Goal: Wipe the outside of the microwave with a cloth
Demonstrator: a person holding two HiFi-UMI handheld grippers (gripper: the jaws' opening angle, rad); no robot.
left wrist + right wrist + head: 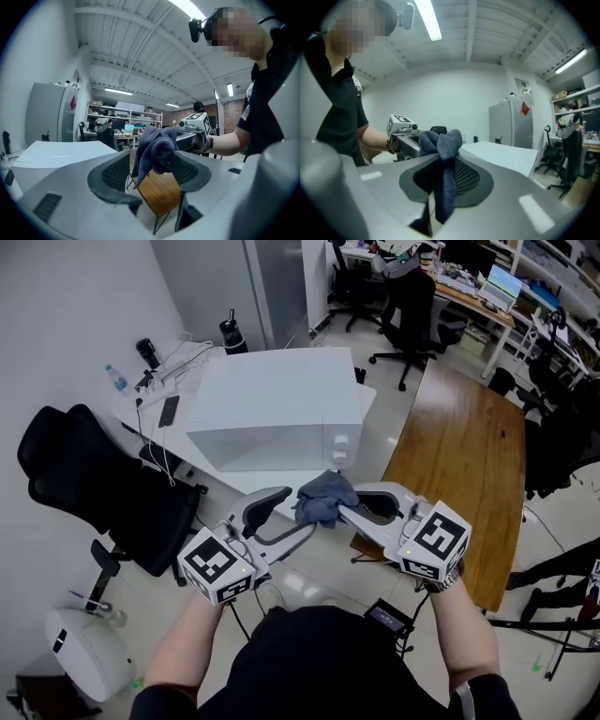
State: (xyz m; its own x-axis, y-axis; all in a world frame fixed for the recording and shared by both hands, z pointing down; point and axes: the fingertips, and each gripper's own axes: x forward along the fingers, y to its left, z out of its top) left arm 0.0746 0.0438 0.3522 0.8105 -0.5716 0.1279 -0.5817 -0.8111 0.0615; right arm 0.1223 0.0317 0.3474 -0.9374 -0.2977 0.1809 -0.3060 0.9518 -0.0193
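The white microwave [272,404] stands on a white table [370,395], its door and knobs facing me. In front of it a grey-blue cloth [323,495] hangs bunched in the air between both grippers. My right gripper [345,506] is shut on the cloth [445,178], which is pinched at the jaw tips and droops between them. My left gripper [302,510] comes in from the left with its jaws spread wide. The cloth [154,145] hangs in that gap, brushing the right-hand jaw, and the pads do not press on it.
A black office chair [94,484] stands left of the table. Bottles, a phone and cables lie on the table's far left end [159,381]. A wooden table [459,456] is at the right, and a white round unit [84,652] sits on the floor.
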